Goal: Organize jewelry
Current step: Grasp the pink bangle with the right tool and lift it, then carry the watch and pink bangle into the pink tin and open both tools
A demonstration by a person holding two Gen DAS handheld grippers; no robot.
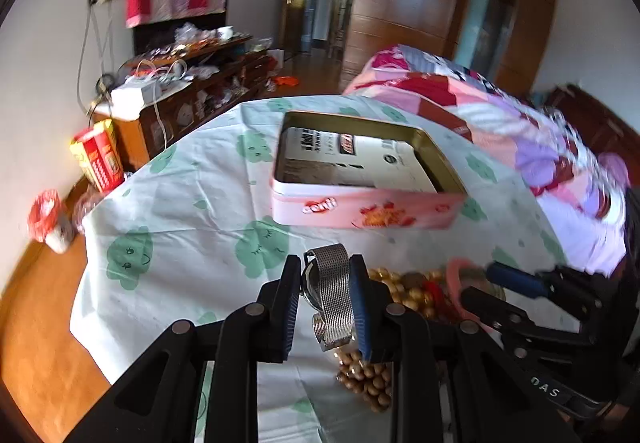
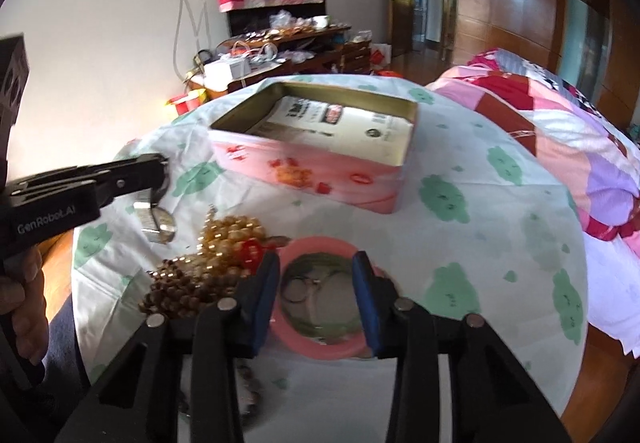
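Note:
My left gripper (image 1: 325, 293) is shut on a silver mesh-band watch (image 1: 332, 295) and holds it above the table; the watch also hangs from it in the right wrist view (image 2: 156, 223). Golden and brown bead strings (image 2: 212, 255) lie in a heap beside it. My right gripper (image 2: 318, 295) straddles a pink bangle (image 2: 316, 339) with its fingers at the ring's sides, holding it. Thin green bangles and small rings (image 2: 316, 283) lie inside the pink one. An open pink tin box (image 1: 360, 171) with a paper in it stands farther back.
The round table (image 2: 500, 243) has a white cloth with green cloud prints. A bed with a pink patchwork quilt (image 2: 560, 115) is to the right. A cluttered wooden sideboard (image 1: 192, 83) stands by the wall on the left. Floor shows below the table's left edge.

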